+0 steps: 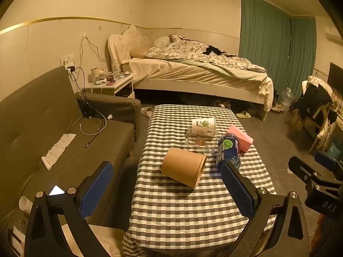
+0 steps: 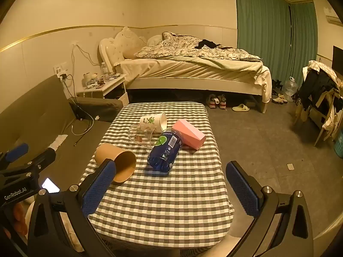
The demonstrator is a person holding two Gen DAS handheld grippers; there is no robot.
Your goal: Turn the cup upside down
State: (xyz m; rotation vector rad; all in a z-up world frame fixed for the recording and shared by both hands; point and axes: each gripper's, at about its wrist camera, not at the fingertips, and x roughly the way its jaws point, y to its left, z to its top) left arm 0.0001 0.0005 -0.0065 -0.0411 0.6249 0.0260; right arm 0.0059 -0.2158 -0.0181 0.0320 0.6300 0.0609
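A low table under a grey-and-white checked cloth carries a brown cup on its side, a blue bottle lying down, a pink box, a clear glass tray and a white printed cup on its side.

On the surface a paper cup lies on its side nearest the camera, toward the left edge. To its right lies a bottle, also on its side. Behind these sits a glass mug, tipped over, with a printed cup on its side just behind it. A box lies to the right, beside the bottle. A sofa runs along the left; a bed stands behind.
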